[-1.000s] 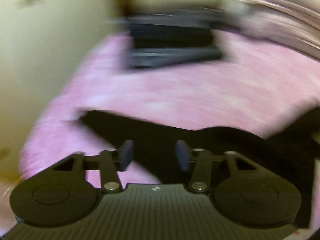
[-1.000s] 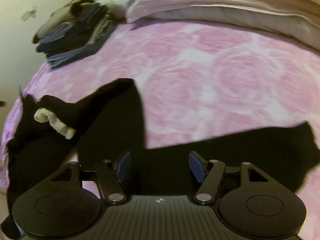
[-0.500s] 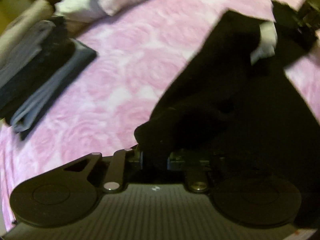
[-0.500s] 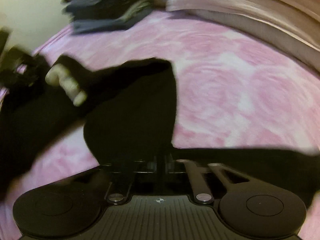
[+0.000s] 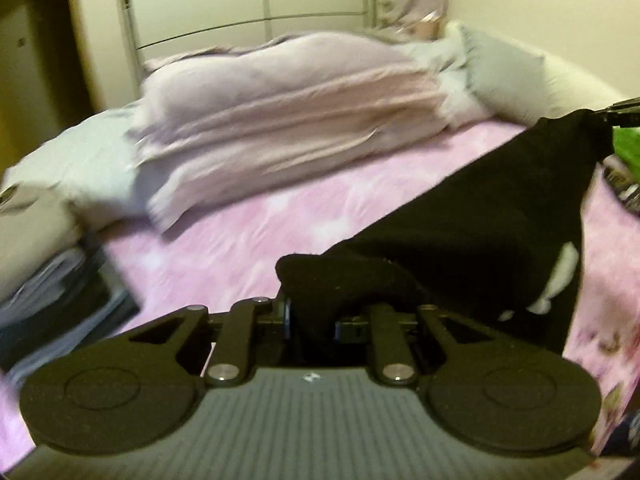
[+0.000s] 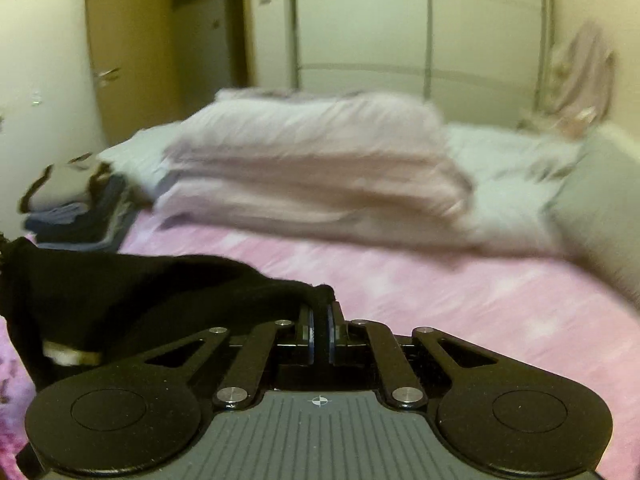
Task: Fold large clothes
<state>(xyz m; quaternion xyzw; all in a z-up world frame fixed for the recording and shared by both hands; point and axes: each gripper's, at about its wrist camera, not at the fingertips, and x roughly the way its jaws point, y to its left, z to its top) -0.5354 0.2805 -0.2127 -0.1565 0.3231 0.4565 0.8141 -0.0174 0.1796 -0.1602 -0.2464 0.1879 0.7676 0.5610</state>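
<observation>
Lifted off the pink bed (image 6: 440, 292) since a second ago: black garment (image 5: 480, 216), white label showing, stretched between left tool (image 5: 312, 322) and right tool (image 6: 319, 334), both clenched on its corners.

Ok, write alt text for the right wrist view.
The right gripper is shut on a black garment that hangs away to the left above a pink bedspread. Behind lie a folded pale duvet and stacked folded clothes.
</observation>
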